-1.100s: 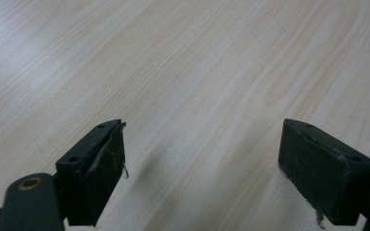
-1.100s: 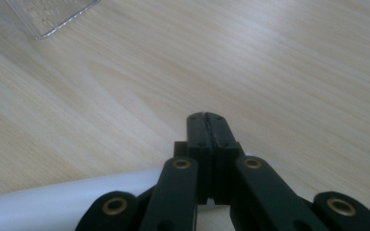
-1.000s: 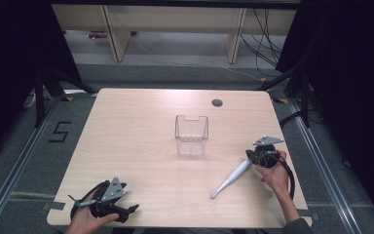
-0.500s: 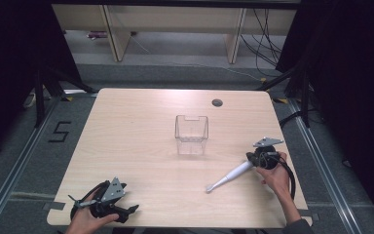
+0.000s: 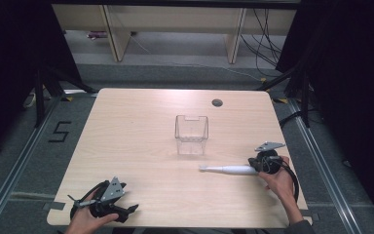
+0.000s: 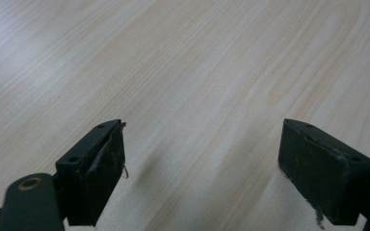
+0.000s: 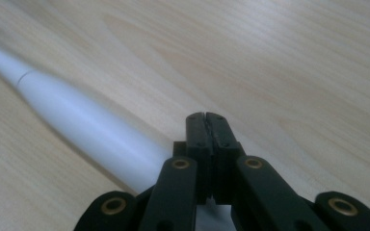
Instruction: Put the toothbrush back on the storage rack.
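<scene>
- A pale wood table (image 5: 141, 126) stands on grey floor, with dark curtains at both sides and shelving across the top of the high view.
- The right gripper (image 7: 206, 120) has its jaws pressed together with nothing between them. A white toothbrush (image 7: 84, 127) runs alongside and under them toward the upper left of the right gripper view; whether the jaws touch it I cannot tell.
- In the high view the toothbrush (image 5: 229, 169) lies flat at lower right, its head pointing left, its thick end at the right gripper (image 5: 262, 163).
- The left gripper (image 6: 202, 168) has its jaws spread wide over bare wood, holding nothing; in the high view it rests at the lower left (image 5: 108, 202), close to the near edge.
- A clear bin (image 5: 192, 134) stands upright at mid-table, empty as far as I can see, just up and left of the brush head.
- Judged from this: the brush is not yet gripped or binned, so nearly all the work is left.
- There is open wood all round the bin. The right hand (image 5: 278, 181) sits near the right edge, and a small grommet (image 5: 217, 103) lies beyond the bin.
</scene>
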Action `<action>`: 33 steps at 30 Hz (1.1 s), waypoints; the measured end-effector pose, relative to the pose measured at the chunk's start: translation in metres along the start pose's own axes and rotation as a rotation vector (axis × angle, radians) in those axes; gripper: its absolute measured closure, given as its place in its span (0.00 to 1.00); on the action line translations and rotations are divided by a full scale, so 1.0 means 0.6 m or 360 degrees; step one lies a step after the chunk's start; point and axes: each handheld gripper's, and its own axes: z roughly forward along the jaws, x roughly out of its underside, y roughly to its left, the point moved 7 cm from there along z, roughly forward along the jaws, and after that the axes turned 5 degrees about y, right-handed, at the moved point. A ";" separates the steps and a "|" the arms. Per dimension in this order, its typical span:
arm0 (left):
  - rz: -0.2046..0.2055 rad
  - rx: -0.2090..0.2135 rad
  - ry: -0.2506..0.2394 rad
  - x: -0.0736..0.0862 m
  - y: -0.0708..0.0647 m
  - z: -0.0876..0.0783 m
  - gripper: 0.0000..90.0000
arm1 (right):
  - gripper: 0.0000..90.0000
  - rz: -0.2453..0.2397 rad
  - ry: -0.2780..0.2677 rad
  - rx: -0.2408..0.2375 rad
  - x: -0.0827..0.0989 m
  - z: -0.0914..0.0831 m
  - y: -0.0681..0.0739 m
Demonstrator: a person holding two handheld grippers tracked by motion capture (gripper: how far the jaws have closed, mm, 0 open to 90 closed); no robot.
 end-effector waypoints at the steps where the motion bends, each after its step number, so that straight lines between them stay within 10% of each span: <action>1: -0.0009 0.0002 -0.0005 -0.001 -0.002 0.000 0.18 | 0.99 -0.0006 -0.0005 0.0010 0.002 0.000 0.002; 26: -0.0041 0.0014 -0.0037 -0.004 -0.004 0.002 0.18 | 0.96 -0.0136 0.0050 -0.0022 0.033 -0.027 0.048; 33: -0.0039 0.0014 -0.0036 -0.005 -0.004 0.003 0.18 | 0.82 -0.0020 0.0013 -0.0001 0.030 -0.041 0.036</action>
